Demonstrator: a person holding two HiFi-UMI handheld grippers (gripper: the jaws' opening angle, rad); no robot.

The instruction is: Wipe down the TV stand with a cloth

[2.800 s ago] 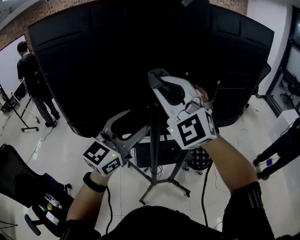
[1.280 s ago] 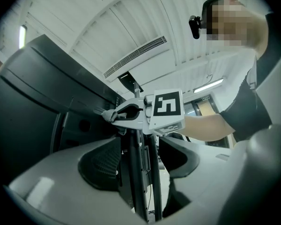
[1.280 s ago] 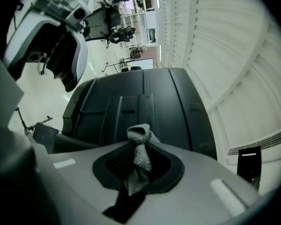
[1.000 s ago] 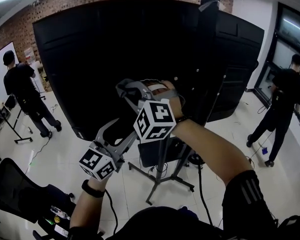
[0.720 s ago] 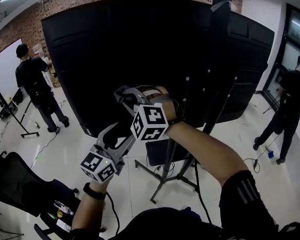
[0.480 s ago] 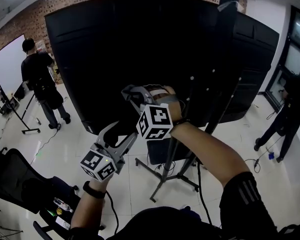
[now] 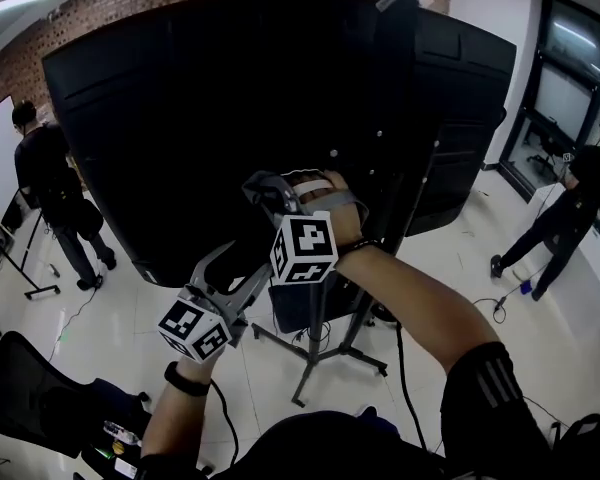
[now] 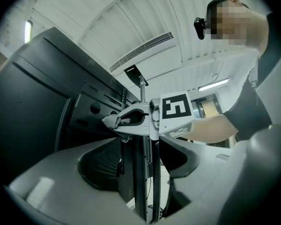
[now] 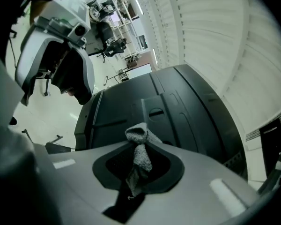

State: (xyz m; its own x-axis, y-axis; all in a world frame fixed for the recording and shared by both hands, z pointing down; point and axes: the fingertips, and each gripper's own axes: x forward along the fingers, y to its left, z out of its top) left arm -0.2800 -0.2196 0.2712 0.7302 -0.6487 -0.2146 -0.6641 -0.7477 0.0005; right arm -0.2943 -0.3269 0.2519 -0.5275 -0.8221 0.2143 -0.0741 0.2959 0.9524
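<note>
White floor (image 7: 480,253) gleams below me. Nearest, at 7 o'clock, my left claw (image 7: 235,263) hangs with its jaws apart, gripping nothing. Just past it, at centre, my right claw (image 7: 265,190) is clamped on the grey cloth (image 9: 138,146), near the TV stand (image 7: 315,318) pole. Beyond, the black TV (image 7: 230,88) fills 12 o'clock.

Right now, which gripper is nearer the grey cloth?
Right. The right gripper is shut on the cloth; the left gripper sits lower and to its left, open, apart from it.
</note>
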